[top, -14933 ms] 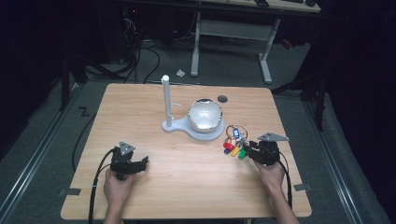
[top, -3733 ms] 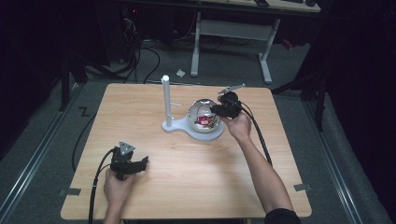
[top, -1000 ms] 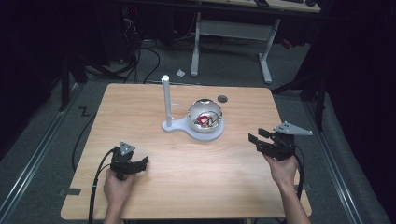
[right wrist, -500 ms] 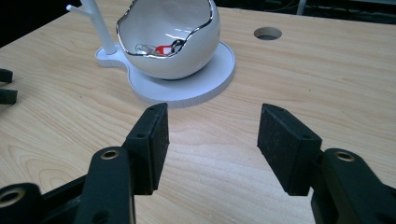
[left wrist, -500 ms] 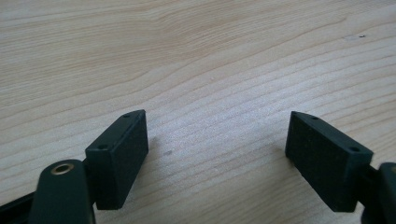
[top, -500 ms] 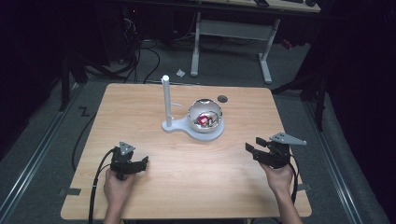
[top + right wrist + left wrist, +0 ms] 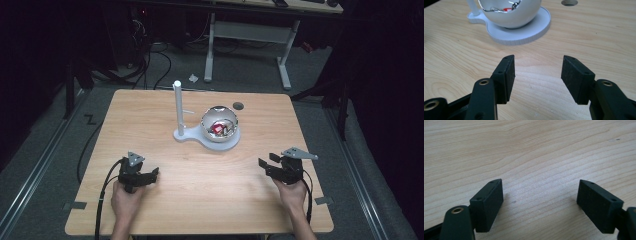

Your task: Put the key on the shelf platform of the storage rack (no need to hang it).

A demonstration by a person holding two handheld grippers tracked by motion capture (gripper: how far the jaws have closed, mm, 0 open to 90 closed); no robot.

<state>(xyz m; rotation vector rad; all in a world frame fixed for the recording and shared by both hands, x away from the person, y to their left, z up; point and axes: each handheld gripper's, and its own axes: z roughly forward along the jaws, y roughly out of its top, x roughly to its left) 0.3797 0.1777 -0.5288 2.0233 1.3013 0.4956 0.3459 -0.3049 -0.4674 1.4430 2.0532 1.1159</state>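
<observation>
A shiny round bowl sits on a white base with an upright white post, at the table's middle back. Small coloured things, red among them, lie inside the bowl. My right gripper rests low at the front right, open and empty, its jaws pointing toward the bowl and well short of the base. My left gripper lies at the front left, open, with bare wood between its jaws.
The wooden table has a round cable hole behind the bowl. Bare tabletop stretches between the two grippers. A cable trails from each gripper off the front edge. Dark floor and a desk frame lie beyond.
The coloured pieces once on the table by my right gripper now lie in the bowl. In the last second the right gripper drew back toward the front right and lowered. The left stayed still.
</observation>
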